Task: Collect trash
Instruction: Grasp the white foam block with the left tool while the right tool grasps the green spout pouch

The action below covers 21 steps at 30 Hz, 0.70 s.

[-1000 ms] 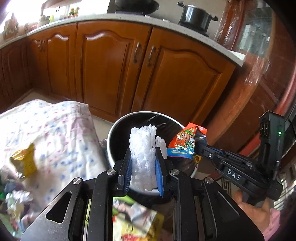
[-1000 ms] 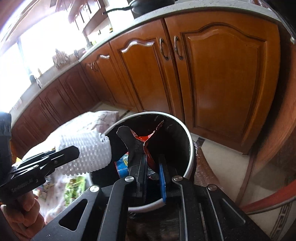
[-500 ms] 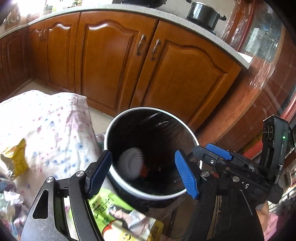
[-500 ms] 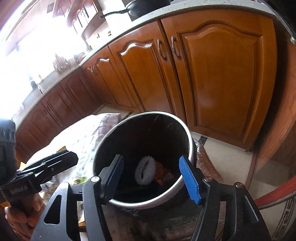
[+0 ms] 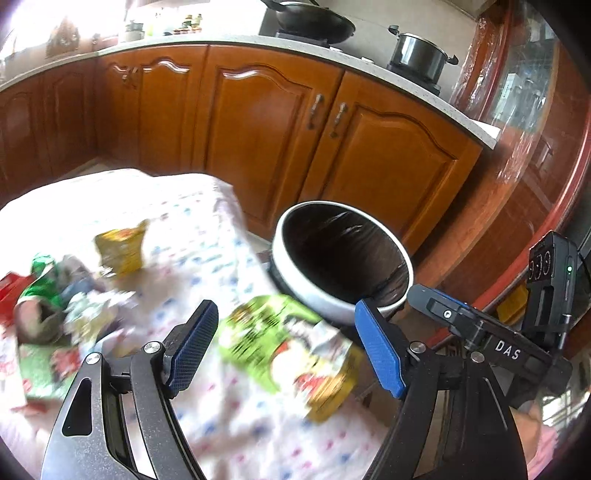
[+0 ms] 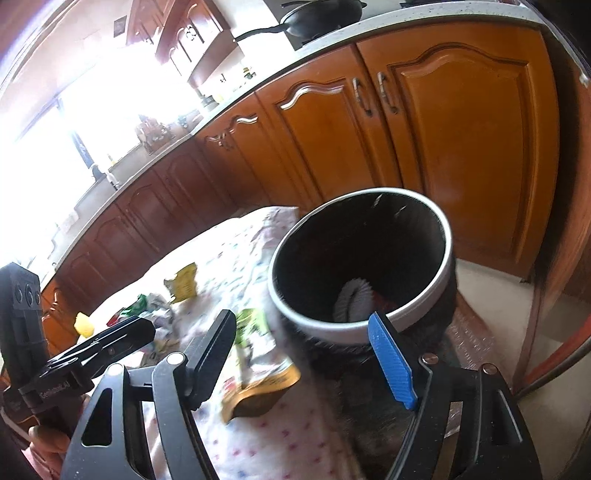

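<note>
A round trash bin with a white rim (image 5: 295,284) (image 6: 369,332) and black liner stands beside the table. A white foam net (image 6: 351,297) and a red wrapper (image 6: 384,302) lie inside it. My left gripper (image 5: 284,347) is open and empty above a green and yellow snack bag (image 5: 295,350) (image 6: 255,365) at the table's edge. My right gripper (image 6: 303,354) is open and empty, just before the bin's rim. A yellow wrapper (image 5: 120,249) (image 6: 183,282) and a pile of mixed wrappers (image 5: 55,295) (image 6: 147,310) lie further left.
The table has a white dotted cloth (image 5: 184,229). Wooden cabinets (image 5: 295,129) with a stone counter stand behind, with a wok (image 5: 314,22) and a pot (image 5: 419,55) on it. A wrapped wooden post (image 5: 517,184) stands at the right.
One second ago both grippers held trash over the bin; they opened and dropped the foam net and the red wrapper in. Both have since pulled back from the bin, toward the table.
</note>
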Each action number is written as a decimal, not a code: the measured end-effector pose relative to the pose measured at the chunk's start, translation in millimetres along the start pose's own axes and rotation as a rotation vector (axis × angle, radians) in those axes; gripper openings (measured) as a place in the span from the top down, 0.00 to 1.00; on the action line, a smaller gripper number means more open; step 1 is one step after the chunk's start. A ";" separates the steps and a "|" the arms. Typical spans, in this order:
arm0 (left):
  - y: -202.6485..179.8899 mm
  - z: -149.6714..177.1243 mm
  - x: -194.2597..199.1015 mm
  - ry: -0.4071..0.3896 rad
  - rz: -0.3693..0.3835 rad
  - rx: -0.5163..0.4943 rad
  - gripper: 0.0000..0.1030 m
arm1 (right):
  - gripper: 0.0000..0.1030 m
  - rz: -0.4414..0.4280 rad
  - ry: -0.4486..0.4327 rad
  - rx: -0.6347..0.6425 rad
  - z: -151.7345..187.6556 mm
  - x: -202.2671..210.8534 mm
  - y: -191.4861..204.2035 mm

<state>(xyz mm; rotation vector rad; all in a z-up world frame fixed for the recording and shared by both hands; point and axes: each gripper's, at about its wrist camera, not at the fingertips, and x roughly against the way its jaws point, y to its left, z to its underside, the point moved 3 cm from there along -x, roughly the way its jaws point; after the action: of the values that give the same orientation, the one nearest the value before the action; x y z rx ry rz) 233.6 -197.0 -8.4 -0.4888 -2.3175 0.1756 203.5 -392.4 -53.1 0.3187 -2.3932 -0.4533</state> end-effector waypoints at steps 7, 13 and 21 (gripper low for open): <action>37.0 25.6 33.8 -0.012 -0.053 0.047 0.24 | 0.26 -0.026 0.027 0.033 20.5 2.2 24.3; 63.1 50.2 59.1 -0.011 -0.099 0.103 0.24 | 0.26 -0.059 0.049 0.097 38.3 -1.4 52.1; 92.8 87.9 95.3 0.013 -0.164 0.200 0.24 | 0.26 -0.073 0.084 0.191 52.0 -14.6 71.4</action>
<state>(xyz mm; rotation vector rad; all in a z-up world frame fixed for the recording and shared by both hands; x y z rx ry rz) 137.4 -72.4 -33.6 -0.1977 -2.2844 0.3194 172.4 -310.2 -70.0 0.5021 -2.3523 -0.2384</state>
